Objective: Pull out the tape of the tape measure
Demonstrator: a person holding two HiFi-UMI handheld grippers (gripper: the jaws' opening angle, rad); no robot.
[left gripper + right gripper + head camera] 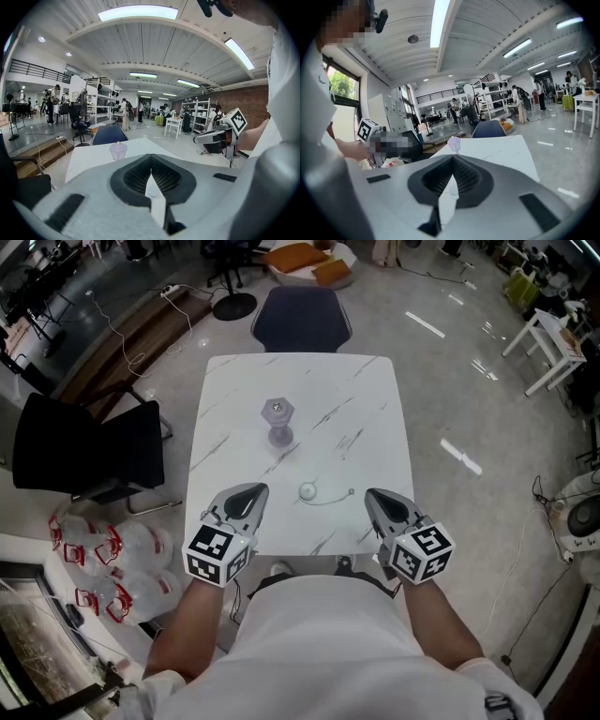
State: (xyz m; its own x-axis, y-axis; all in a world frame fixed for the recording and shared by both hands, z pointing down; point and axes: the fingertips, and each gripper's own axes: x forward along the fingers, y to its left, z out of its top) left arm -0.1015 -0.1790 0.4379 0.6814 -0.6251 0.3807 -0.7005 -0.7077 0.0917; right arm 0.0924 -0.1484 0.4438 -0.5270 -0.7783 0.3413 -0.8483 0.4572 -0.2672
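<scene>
The tape measure (307,490) is a small round white case lying flat on the white marble table (281,371), towards the near edge. A thin grey line runs out of its right side, sags a little and ends in a small hook – a short length of tape already out, resting on the tabletop.

It lies between the two grippers, level with their tips and touching neither. The left gripper (262,489) is just to its left, the nearer of the two to the case. The right gripper (369,494) sits further off to the right, and the hooked end of the tape stops near its tip with a gap left between them.

Both pairs of fingers are closed tip to tip – each gripper view shows the two pads meeting at a point with nothing held between them. Both grippers hang over the near edge of the table, pointing away from the person.

Further back on the table stands a purple vase (278,420), well apart from the tape measure
</scene>
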